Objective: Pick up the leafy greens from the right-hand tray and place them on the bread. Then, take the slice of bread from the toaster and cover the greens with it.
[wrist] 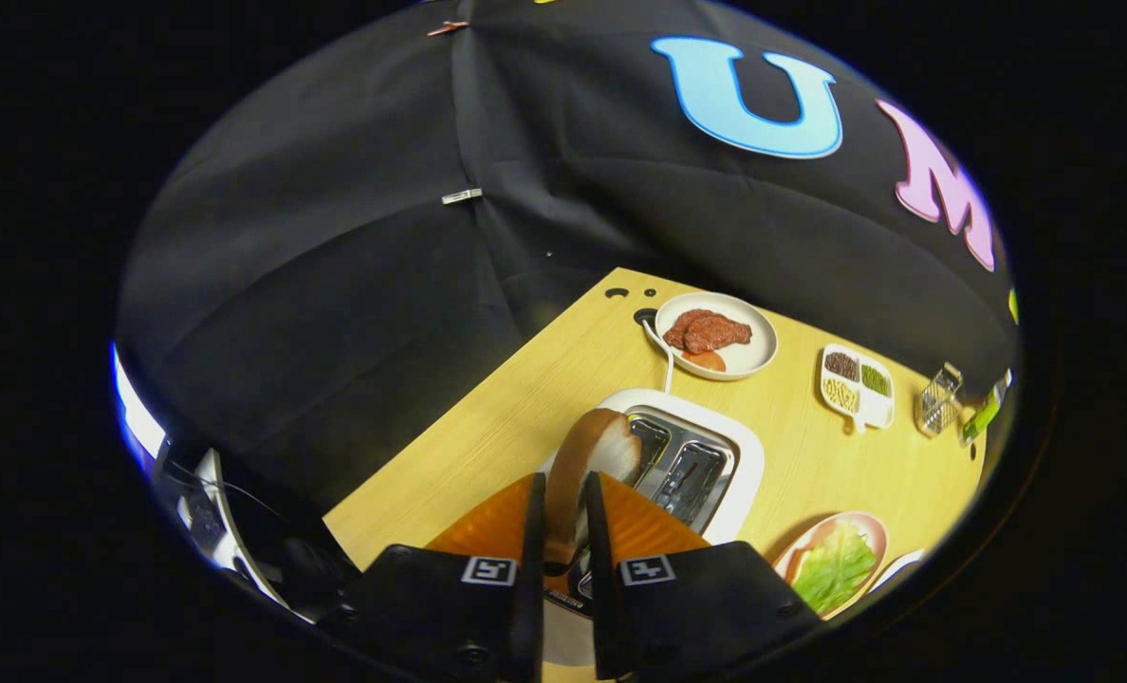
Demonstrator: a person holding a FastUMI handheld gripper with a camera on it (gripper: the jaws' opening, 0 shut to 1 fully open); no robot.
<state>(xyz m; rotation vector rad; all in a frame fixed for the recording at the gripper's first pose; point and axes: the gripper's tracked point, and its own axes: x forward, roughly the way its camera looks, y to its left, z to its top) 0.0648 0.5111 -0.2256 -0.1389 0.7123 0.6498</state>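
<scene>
The claw [560, 512] is closed on a bread slice [590, 455] above the white toaster [715, 455], on a light wooden table [526, 408] before the black cloth wall [336, 285].

Hand-held gripper [561, 517] with black blocks bearing square coded markers

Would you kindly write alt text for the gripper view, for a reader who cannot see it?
The gripper is shut on a bread slice, held above a white toaster on a wooden table. Beside the toaster a plate holds greens; beyond it are a plate of meat and a divided dish.
</scene>
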